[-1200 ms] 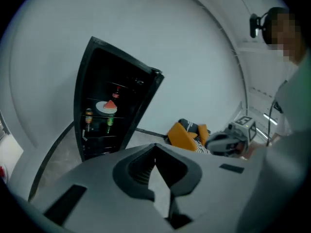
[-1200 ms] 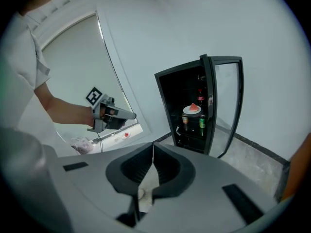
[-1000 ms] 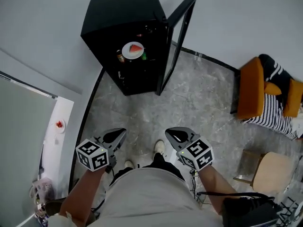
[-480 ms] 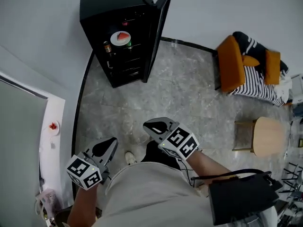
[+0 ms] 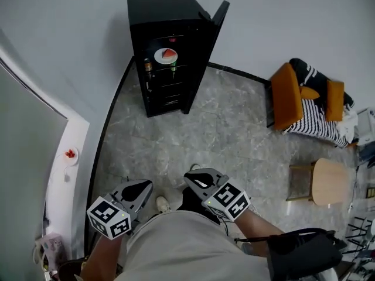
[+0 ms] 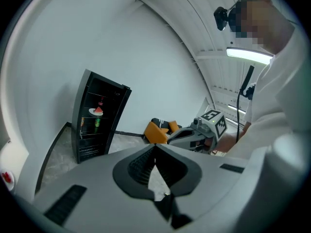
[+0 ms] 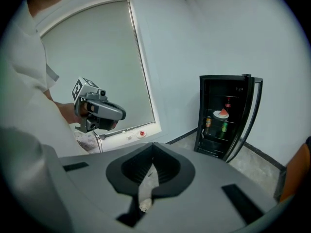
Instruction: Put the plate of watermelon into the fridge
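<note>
The black fridge (image 5: 167,16) stands against the far wall with its door (image 5: 218,22) open. On an upper shelf inside lies the white plate of watermelon (image 5: 166,55), which also shows in the left gripper view (image 6: 96,111) and the right gripper view (image 7: 221,114). My left gripper (image 5: 143,186) and right gripper (image 5: 196,177) hang side by side near the person's waist, far from the fridge. Both are shut with nothing between the jaws (image 6: 155,152) (image 7: 153,152). Each gripper shows in the other's view: the right gripper (image 6: 171,139) and the left gripper (image 7: 121,114).
Drink cans (image 5: 148,67) stand on the shelf under the plate. An orange armchair (image 5: 290,95) with a striped blanket is at the right, with a wooden stool (image 5: 328,183) below it. A white windowsill (image 5: 67,174) at the left carries a small dish (image 5: 70,154). A black bag (image 5: 304,253) hangs by the person's right side.
The head view has swung, so the fridge now sits higher and more central, with its door seen nearly edge-on. Both grippers stay shut and low by the waist.
</note>
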Action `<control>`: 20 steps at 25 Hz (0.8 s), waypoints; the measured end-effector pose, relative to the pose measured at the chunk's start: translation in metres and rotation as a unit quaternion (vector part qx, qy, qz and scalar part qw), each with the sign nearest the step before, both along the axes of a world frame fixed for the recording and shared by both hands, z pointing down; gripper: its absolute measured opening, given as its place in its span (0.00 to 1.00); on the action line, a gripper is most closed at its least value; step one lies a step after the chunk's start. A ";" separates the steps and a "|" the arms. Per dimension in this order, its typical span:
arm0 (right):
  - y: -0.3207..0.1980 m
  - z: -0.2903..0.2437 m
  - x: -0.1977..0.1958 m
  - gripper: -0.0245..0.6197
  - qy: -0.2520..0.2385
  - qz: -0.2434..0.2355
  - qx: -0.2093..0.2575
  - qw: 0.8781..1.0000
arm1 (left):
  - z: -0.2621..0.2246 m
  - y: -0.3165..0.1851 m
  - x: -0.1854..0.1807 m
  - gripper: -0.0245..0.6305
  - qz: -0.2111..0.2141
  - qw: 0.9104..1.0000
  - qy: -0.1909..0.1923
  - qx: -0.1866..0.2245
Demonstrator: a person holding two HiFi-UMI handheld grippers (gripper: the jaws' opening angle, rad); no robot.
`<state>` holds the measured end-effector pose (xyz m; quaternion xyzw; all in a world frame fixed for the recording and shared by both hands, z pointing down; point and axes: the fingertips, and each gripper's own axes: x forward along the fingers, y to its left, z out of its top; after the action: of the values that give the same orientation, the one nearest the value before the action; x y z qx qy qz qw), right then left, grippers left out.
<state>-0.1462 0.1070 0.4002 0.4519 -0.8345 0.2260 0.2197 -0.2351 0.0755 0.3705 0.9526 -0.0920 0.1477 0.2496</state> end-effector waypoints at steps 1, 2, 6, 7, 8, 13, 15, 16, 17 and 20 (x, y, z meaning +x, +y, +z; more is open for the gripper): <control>0.002 -0.002 -0.003 0.06 0.004 0.000 0.002 1.000 | 0.000 0.001 -0.003 0.05 0.000 1.000 0.001 0.000; 0.003 -0.004 -0.006 0.06 0.007 0.000 0.004 1.000 | -0.001 0.002 -0.006 0.05 0.001 1.000 0.002 0.000; 0.006 -0.011 -0.015 0.06 0.017 0.001 0.010 1.000 | -0.004 0.005 -0.016 0.05 0.001 1.000 0.008 0.005; 0.007 -0.013 -0.017 0.06 0.017 0.002 0.012 1.000 | -0.005 0.004 -0.019 0.05 0.000 1.000 0.007 0.008; 0.007 -0.014 -0.020 0.06 0.017 0.003 0.014 1.000 | -0.005 0.002 -0.022 0.05 -0.001 1.000 0.006 0.013; 0.008 -0.018 -0.031 0.06 0.026 -0.004 0.014 1.000 | -0.015 -0.006 -0.032 0.05 -0.008 1.000 0.014 0.027; 0.007 -0.021 -0.033 0.06 0.029 -0.004 0.015 0.999 | -0.018 -0.006 -0.034 0.05 -0.008 0.999 0.018 0.031; 0.005 -0.022 -0.034 0.06 0.029 -0.004 0.016 0.999 | -0.018 -0.006 -0.036 0.06 -0.009 0.999 0.018 0.031; 0.004 -0.023 -0.036 0.06 0.027 -0.004 0.016 0.999 | -0.017 -0.006 -0.038 0.06 -0.010 0.999 0.018 0.030; 0.002 -0.024 -0.043 0.06 0.023 -0.005 0.014 1.000 | -0.015 -0.004 -0.043 0.06 -0.012 0.999 0.019 0.025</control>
<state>-0.1888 0.1085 0.3765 0.4556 -0.8348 0.2027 0.2336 -0.2778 0.0711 0.3557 0.9601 -0.1021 0.1241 0.2287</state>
